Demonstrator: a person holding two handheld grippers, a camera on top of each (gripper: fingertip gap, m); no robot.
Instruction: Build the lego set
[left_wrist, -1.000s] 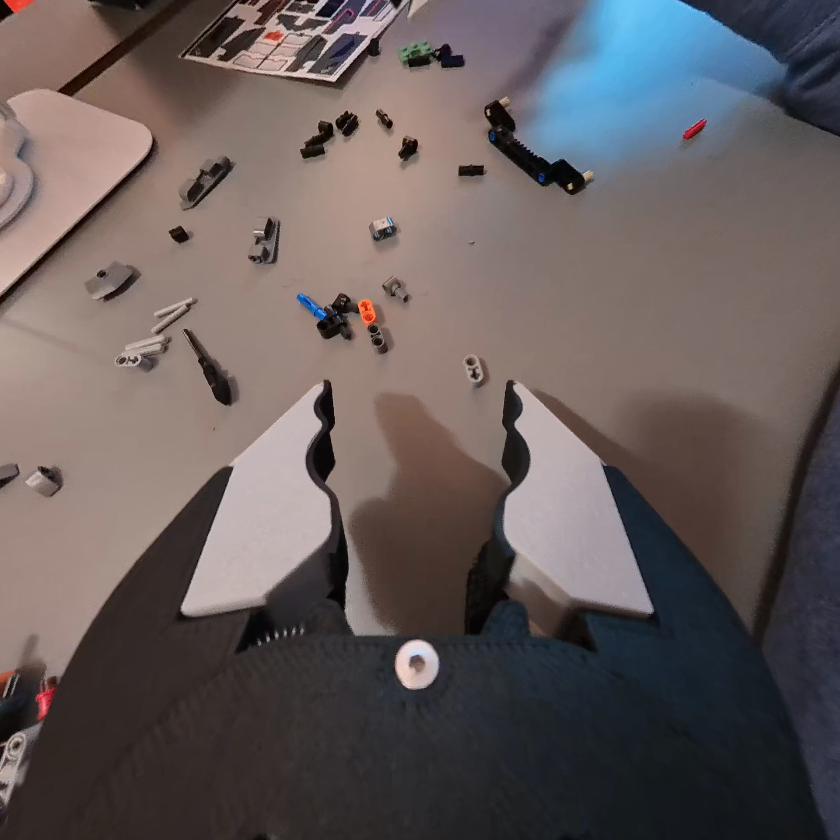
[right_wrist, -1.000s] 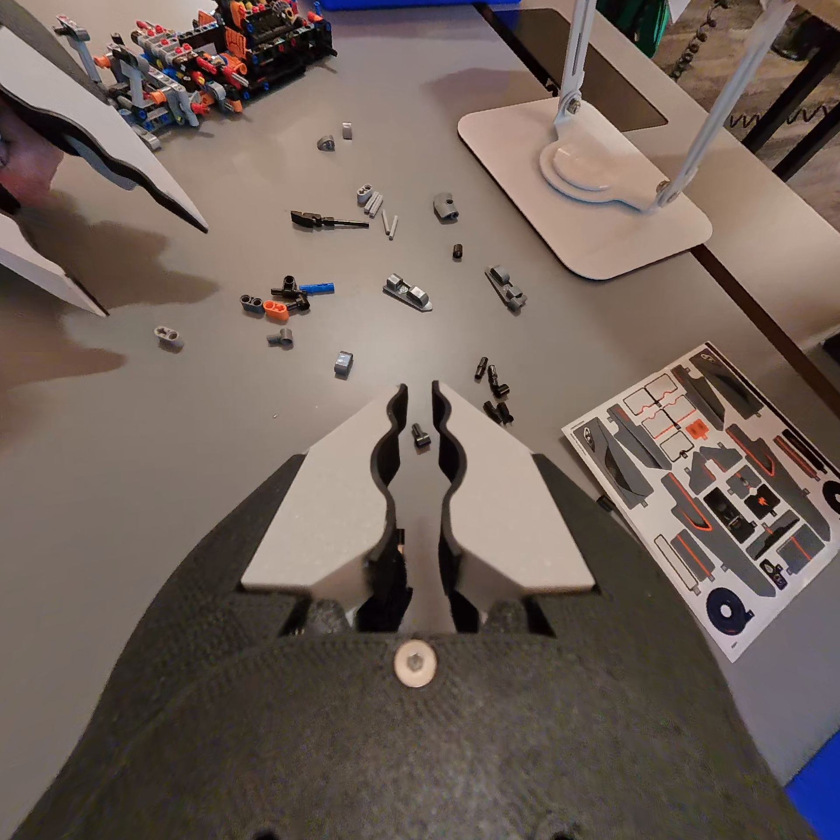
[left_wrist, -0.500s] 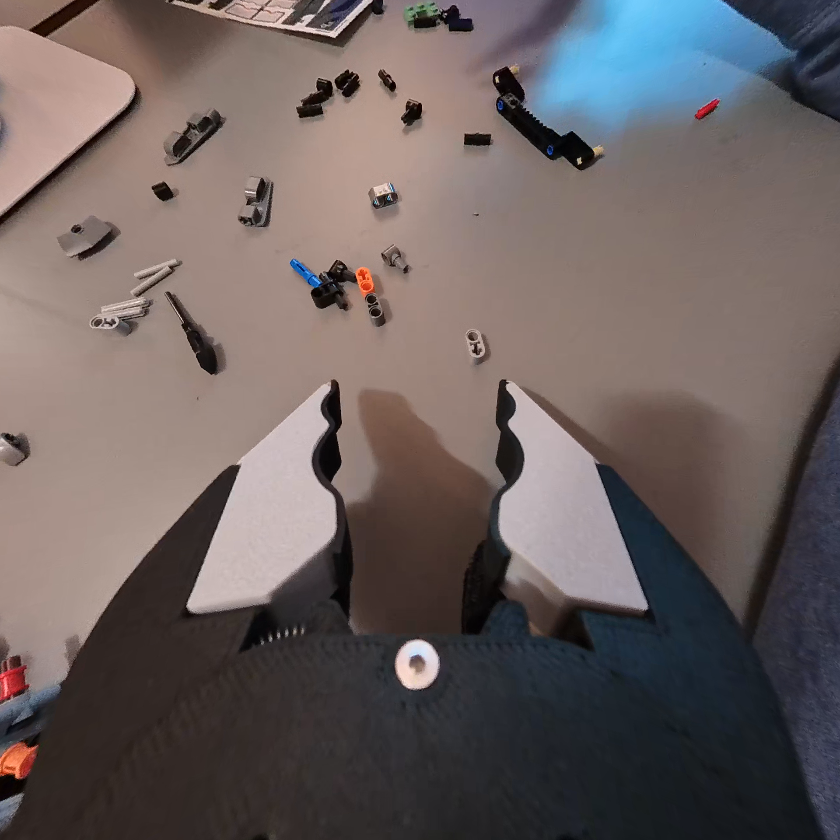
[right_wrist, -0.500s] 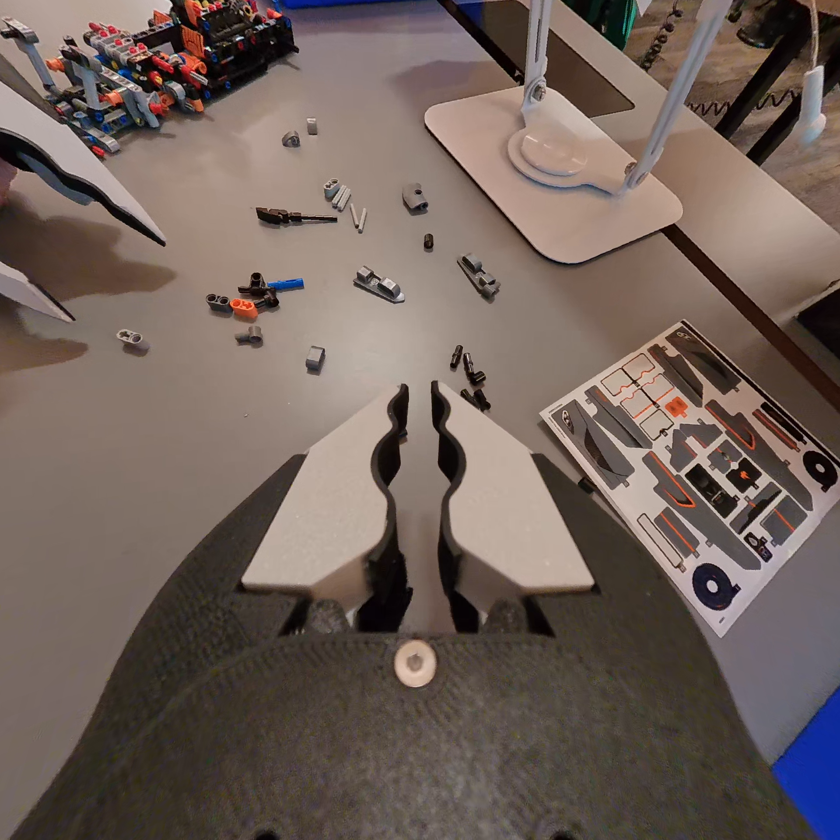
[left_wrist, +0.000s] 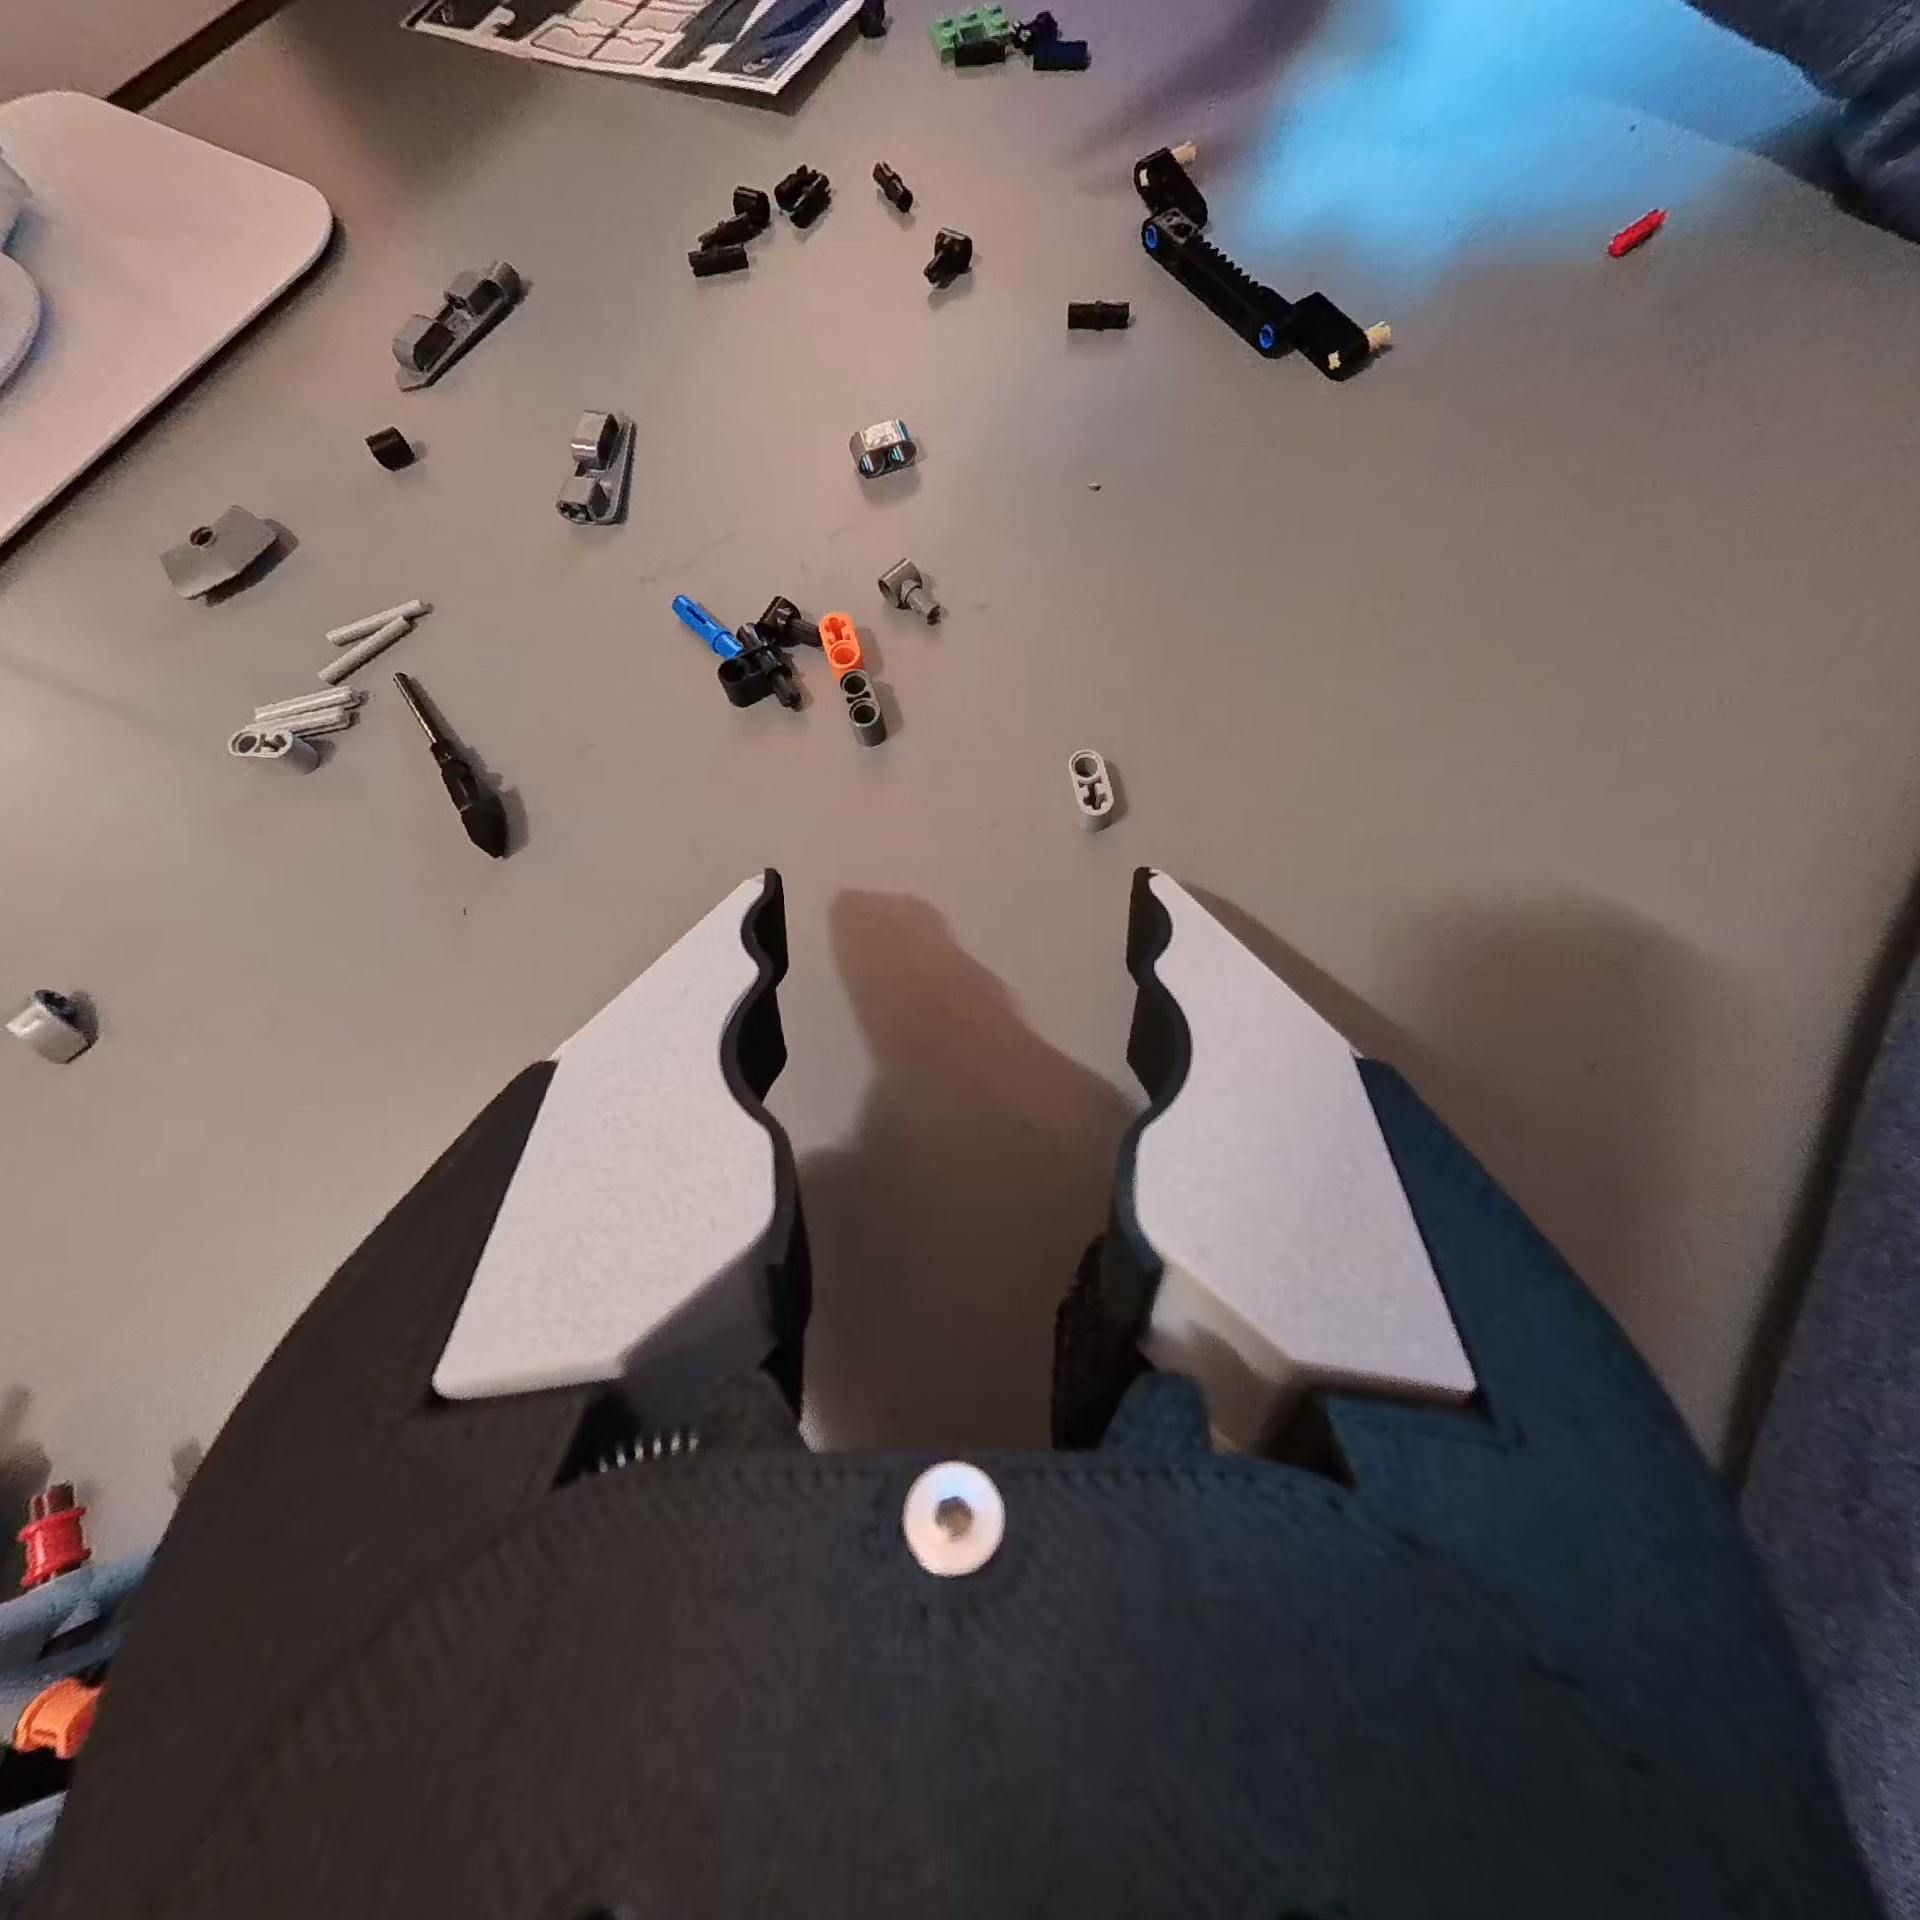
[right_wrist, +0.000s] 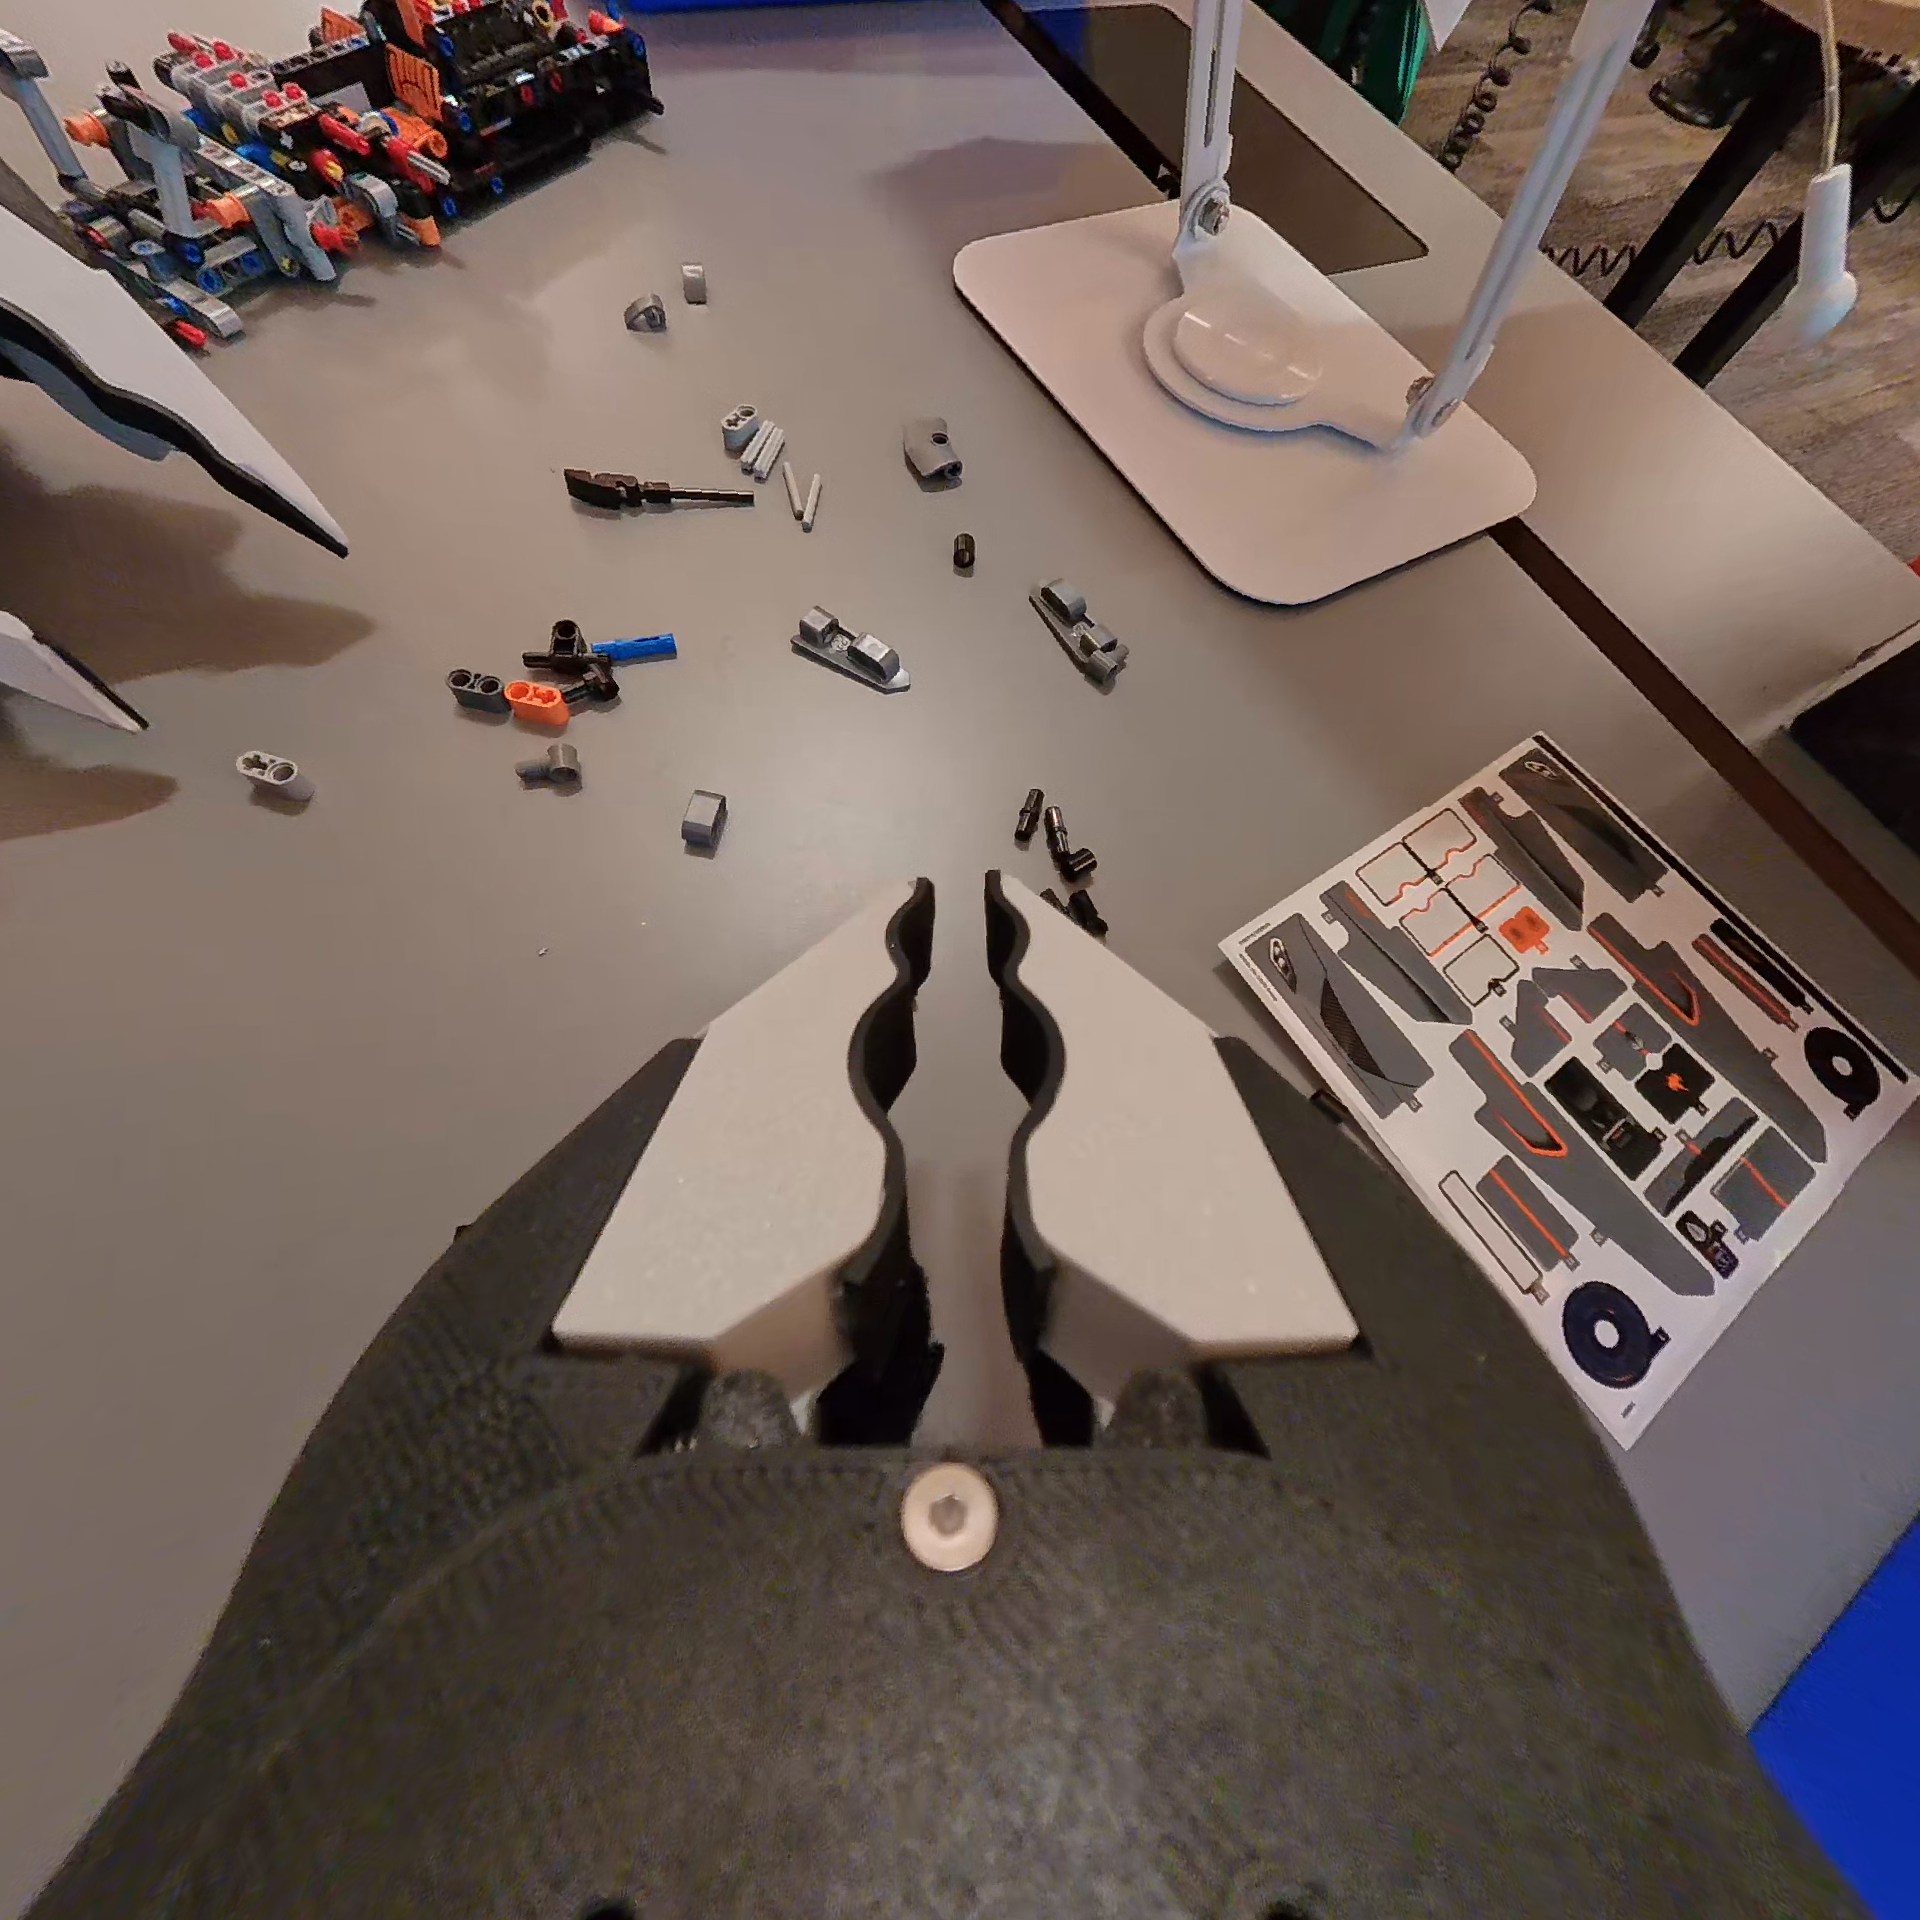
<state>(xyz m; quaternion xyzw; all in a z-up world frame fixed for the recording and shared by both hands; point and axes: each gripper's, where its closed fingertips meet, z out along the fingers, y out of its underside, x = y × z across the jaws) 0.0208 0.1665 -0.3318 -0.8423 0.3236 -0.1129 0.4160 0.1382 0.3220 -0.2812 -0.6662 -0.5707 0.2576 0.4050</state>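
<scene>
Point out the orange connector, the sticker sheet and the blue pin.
orange connector (left_wrist: 840, 645), left wrist view, middle of its body.
sticker sheet (right_wrist: 1579, 1081), right wrist view, centre of the sheet.
blue pin (right_wrist: 642, 647), right wrist view, middle of its shaft.

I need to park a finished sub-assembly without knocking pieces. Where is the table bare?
Bare: the table left of the right gripper, below the light grey connector. Also the stretch right of that connector toward the table edge. Crowded: around the orange connector and near the sticker sheet.
</scene>
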